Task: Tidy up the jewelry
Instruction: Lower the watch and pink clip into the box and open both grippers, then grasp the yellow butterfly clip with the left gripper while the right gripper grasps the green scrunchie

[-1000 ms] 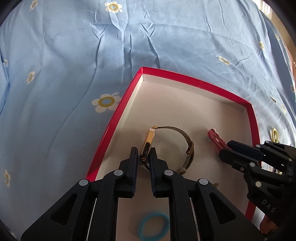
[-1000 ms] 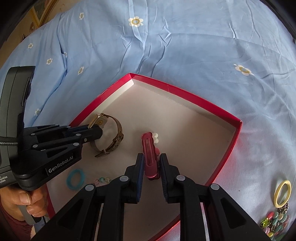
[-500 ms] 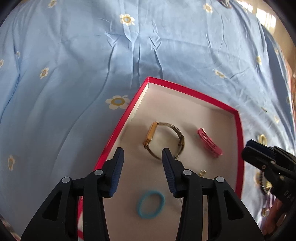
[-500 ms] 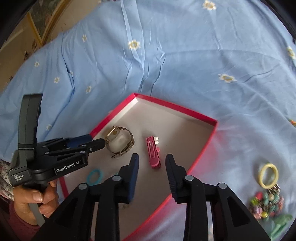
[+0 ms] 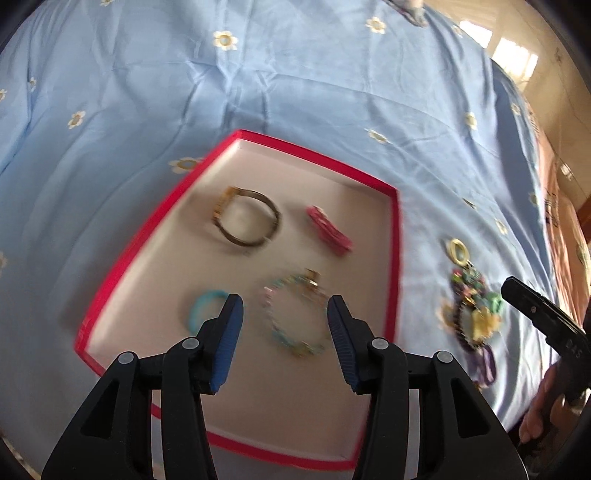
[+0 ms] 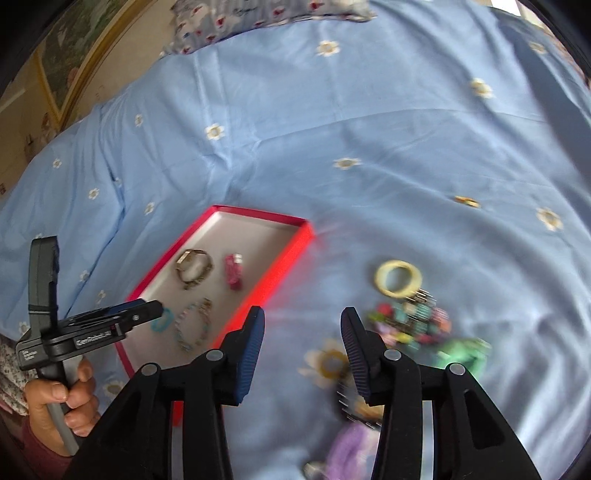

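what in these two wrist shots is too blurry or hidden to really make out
- Loose jewelry pile on the bedsheet: motion blur in both views smears the pieces together.
- Purple item: right wrist view, partly behind the right gripper.
- Blue ring in the red tray: left wrist view, part hidden by the left gripper.

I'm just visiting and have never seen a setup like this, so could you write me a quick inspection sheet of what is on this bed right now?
Surface: blue bedsheet with small flower print, wrinkled.
Job's things: red box holds a watch, pink hair clip, blue ring and beaded bracelet, all lying apart.
Clutter: pile of jewelry on the sheet beside the box, with a yellow bangle at its far edge; a small gold piece lies alone further off.
Grippers: left gripper open above the box; right gripper open above the sheet; both empty.
Cables: nothing seen.
Surroundings: patterned pillow, picture frame.
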Demonstrator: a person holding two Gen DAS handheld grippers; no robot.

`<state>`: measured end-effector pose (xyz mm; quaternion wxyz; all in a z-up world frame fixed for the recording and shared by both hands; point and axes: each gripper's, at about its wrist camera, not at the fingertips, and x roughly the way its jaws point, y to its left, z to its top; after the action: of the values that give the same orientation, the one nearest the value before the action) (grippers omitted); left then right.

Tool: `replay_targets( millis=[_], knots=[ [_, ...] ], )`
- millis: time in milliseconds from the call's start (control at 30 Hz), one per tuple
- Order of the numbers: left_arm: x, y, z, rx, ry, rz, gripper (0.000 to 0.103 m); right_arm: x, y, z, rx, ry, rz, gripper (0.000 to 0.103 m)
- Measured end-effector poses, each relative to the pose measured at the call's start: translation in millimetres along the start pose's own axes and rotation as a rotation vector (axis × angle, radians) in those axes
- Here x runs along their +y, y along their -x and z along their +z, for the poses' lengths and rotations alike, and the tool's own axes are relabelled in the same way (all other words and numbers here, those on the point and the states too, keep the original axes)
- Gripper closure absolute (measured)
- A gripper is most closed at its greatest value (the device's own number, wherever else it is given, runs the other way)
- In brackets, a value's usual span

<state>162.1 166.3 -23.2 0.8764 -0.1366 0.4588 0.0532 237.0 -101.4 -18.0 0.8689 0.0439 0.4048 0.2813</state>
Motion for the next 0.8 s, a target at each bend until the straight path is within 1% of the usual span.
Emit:
replay_targets(
  millis=[133,333,433,800],
  knots=[
    [-21,2,-8,0.012,-0.035,-0.029,0.057,-23,21,-11,-0.012,-0.031,-0.040,0.058],
    [-52,5,-15,0.020,-0.090,-0.071,0.057,-53,42,-30,-0.022,-0.082,-0.079,0.058],
    [-69,6,-18,0.027,-0.120,-0.104,0.056,-63,46,-37,-0.022,-0.104,-0.094,0.058],
    [-119,-2,-21,0.058,-0.207,-0.160,0.056,-93,46,-42,-0.019,-0.153,-0.118,0.058]
  ],
)
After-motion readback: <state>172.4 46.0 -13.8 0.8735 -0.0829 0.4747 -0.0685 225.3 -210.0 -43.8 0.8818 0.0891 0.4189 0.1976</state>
